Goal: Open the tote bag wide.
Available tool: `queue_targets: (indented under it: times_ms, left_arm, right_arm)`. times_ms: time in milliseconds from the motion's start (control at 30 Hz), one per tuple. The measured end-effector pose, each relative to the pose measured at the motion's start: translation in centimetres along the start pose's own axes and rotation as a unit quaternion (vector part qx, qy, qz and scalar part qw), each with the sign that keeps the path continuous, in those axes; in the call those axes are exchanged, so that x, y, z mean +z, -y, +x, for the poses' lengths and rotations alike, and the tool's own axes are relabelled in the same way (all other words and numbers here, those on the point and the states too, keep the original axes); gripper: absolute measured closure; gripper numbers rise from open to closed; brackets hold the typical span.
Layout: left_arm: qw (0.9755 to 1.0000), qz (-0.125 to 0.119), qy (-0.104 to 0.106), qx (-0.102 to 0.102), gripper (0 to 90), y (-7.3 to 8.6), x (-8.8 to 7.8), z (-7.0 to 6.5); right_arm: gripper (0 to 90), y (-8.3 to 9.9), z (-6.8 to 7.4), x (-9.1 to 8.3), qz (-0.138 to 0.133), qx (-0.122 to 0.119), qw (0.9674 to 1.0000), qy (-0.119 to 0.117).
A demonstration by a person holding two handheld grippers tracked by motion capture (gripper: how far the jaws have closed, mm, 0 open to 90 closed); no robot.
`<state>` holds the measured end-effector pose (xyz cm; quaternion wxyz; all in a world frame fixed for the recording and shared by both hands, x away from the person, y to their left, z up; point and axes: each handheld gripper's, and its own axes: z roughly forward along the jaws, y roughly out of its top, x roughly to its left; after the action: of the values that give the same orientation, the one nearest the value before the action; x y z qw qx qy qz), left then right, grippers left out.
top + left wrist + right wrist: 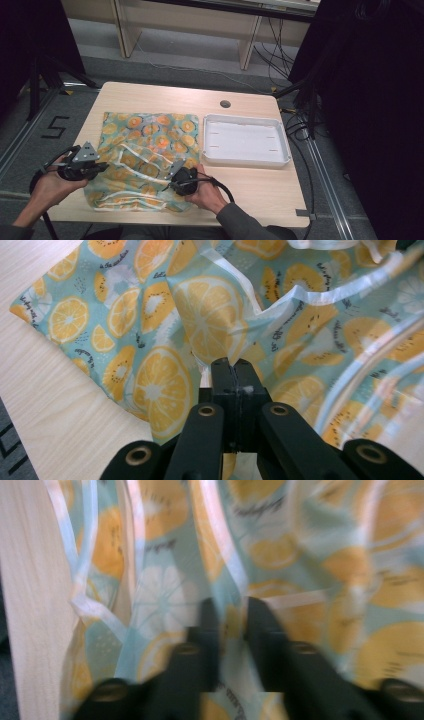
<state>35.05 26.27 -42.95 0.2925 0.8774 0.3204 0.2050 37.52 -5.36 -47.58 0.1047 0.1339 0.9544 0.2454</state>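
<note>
Wooden table (250, 180), near edge: citrus-print cloth (145, 155) lies rumpled, partly folded, white hems showing. Left gripper (233, 367) is clamped on a raised fold at the cloth's left side. Right gripper (231, 617) has jaws nearly together with fabric between; blurred, so the pinch looks likely, unconfirmed. Folding looks barely started. White tray (247, 157) beyond sits empty.
</note>
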Motion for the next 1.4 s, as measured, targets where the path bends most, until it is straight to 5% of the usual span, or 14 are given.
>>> queue_targets:
  times_ms: [200,333,367,467,567,600,733,767,867,1067,1167,1200,1400]
  left_arm:
    - [0.9993,-0.012,0.035,-0.002,89.7,0.3,-2.0,-1.0]
    - [0.9984,-0.019,0.054,-0.003,89.7,0.1,-3.9,-1.8]
    - [0.9981,-0.020,0.057,0.010,89.7,0.0,-4.5,-1.6]
    - [0.9972,-0.028,0.069,-0.006,89.7,-0.2,-5.3,-1.5]
    - [0.9971,-0.041,0.064,-0.002,89.6,-1.1,-5.5,-0.6]
    - [0.9971,-0.043,0.060,-0.017,89.7,-1.4,-5.4,-0.4]
    - [0.9985,-0.042,0.032,-0.016,89.6,-3.4,-3.9,2.1]
    - [0.9988,-0.041,0.024,-0.016,89.6,-4.0,-3.1,3.0]
    - [0.9990,-0.040,0.010,-0.018,89.6,-4.9,-1.5,4.5]
    - [0.9991,-0.015,-0.016,-0.035,89.3,-5.4,2.6,5.9]
    - [0.9988,-0.007,-0.012,-0.047,88.9,-5.0,4.1,6.1]
    - [0.9968,-0.005,-0.006,-0.080,88.9,-4.4,5.4,6.2]
    - [0.9958,0.000,0.010,-0.091,81.6,-3.1,6.8,6.6]
  right_arm:
    - [90.0,0.3,-0.6,-3.6,-0.047,0.045,0.9973,-0.035]
    - [90.0,0.3,-0.1,-6.2,-0.071,0.033,0.9953,-0.057]
    - [90.0,0.3,-0.1,-6.6,-0.078,0.032,0.9948,-0.057]
    - [90.0,0.1,-0.4,-7.7,-0.095,0.021,0.9935,-0.059]
    - [90.0,-1.0,-2.0,-9.2,-0.119,0.029,0.9912,-0.049]
    - [90.0,-1.3,-2.7,-9.3,-0.125,0.033,0.9907,-0.043]
    - [90.0,-2.4,-4.7,-9.3,-0.131,0.049,0.9900,-0.015]
    - [90.0,-3.2,-6.7,-8.7,-0.133,0.072,0.9884,0.007]
    - [90.0,-4.0,-8.7,-7.7,-0.125,0.081,0.9884,0.031]
    - [90.0,-4.7,-11.9,-4.6,-0.099,0.086,0.9894,0.063]
    - [89.8,-4.5,-12.1,-3.4,-0.088,0.086,0.9902,0.066]
    - [88.4,-4.3,-12.2,-2.2,-0.058,0.079,0.9927,0.070]
    - [88.1,-4.3,-12.0,-1.5,-0.031,0.066,0.9943,0.078]
